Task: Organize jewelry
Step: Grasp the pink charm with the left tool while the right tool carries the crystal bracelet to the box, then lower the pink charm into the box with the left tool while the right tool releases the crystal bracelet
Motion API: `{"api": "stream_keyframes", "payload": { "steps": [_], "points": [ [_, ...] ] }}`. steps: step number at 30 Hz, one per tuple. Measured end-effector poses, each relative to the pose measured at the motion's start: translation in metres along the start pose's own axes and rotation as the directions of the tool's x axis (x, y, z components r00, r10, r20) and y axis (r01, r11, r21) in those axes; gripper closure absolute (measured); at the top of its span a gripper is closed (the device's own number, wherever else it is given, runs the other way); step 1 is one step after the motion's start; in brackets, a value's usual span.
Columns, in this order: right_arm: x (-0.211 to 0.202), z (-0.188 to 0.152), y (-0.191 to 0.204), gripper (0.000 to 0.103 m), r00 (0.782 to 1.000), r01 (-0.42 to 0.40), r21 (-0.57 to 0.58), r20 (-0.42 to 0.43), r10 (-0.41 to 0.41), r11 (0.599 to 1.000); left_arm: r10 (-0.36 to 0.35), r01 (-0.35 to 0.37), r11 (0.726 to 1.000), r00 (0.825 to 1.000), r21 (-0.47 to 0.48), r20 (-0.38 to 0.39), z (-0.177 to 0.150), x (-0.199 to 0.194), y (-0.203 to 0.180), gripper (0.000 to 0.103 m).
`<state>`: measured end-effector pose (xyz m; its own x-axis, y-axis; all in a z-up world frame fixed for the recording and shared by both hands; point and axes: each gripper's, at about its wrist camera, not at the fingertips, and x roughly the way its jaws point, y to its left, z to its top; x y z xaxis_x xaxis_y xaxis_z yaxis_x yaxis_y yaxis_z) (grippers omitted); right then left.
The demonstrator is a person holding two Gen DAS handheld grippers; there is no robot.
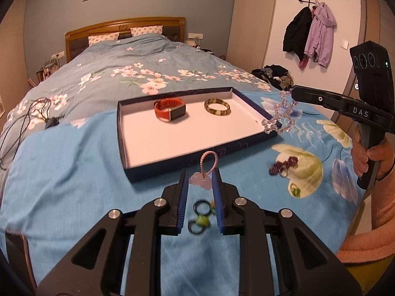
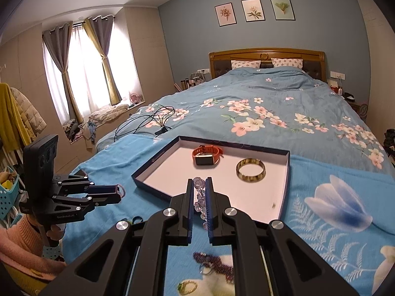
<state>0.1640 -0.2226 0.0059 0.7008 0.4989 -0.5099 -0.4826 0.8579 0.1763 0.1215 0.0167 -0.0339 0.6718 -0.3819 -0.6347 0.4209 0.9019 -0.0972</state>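
Bedroom with a big bed [image 1: 111, 79] under a flowery blue cover. On it lies a bright blue cloth [image 1: 74, 172], and on the cloth sits my flat box [image 1: 172, 170]. Inside the box are an orange watch [image 1: 170, 109] and a brownish bangle [image 1: 217, 107]. My left claw [image 1: 200, 176] pinches a pink charm [image 1: 200, 182] just in front of the box. My right claw [image 2: 198, 188] squeezes a clear bead bracelet [image 2: 200, 197] over the box's near edge. More rings [image 1: 200, 213] lie on the cloth near the box. Coats [image 1: 311, 34] hang on the wall behind the box.
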Motion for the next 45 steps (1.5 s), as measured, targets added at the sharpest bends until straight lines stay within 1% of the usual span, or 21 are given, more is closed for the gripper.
{"api": "stream_keyframes", "payload": {
  "steps": [8, 19, 26, 32, 39, 45],
  "points": [
    [0.021, 0.017, -0.012, 0.096, 1.0, 0.008, 0.014, 0.002, -0.008, 1.0, -0.005, 0.005, 1.0, 1.0, 0.0, -0.001, 0.027, 0.025, 0.005, 0.083],
    [0.06, 0.028, -0.029, 0.096, 0.999, 0.0, 0.067, -0.036, 0.003, 0.998, 0.001, -0.001, 1.0, 1.0, -0.019, -0.027, 0.055, 0.063, 0.016, 0.083],
    [0.078, 0.029, -0.039, 0.096, 0.998, -0.009, 0.107, -0.059, 0.015, 0.994, 0.006, -0.009, 0.999, 0.999, -0.047, -0.051, 0.063, 0.084, 0.024, 0.083],
    [0.091, 0.029, -0.046, 0.096, 0.997, -0.011, 0.129, -0.079, 0.021, 0.992, 0.021, -0.025, 0.998, 0.997, -0.05, -0.068, 0.071, 0.1, 0.026, 0.083],
    [0.102, 0.026, -0.052, 0.096, 0.994, 0.004, 0.127, -0.108, 0.01, 0.992, 0.028, -0.035, 0.997, 0.994, -0.065, -0.102, 0.074, 0.119, 0.028, 0.083],
    [0.11, 0.025, -0.053, 0.096, 0.992, 0.023, 0.1, -0.128, -0.01, 0.995, 0.037, -0.048, 0.996, 0.991, -0.077, -0.131, 0.075, 0.135, 0.03, 0.083]
  ]
}}
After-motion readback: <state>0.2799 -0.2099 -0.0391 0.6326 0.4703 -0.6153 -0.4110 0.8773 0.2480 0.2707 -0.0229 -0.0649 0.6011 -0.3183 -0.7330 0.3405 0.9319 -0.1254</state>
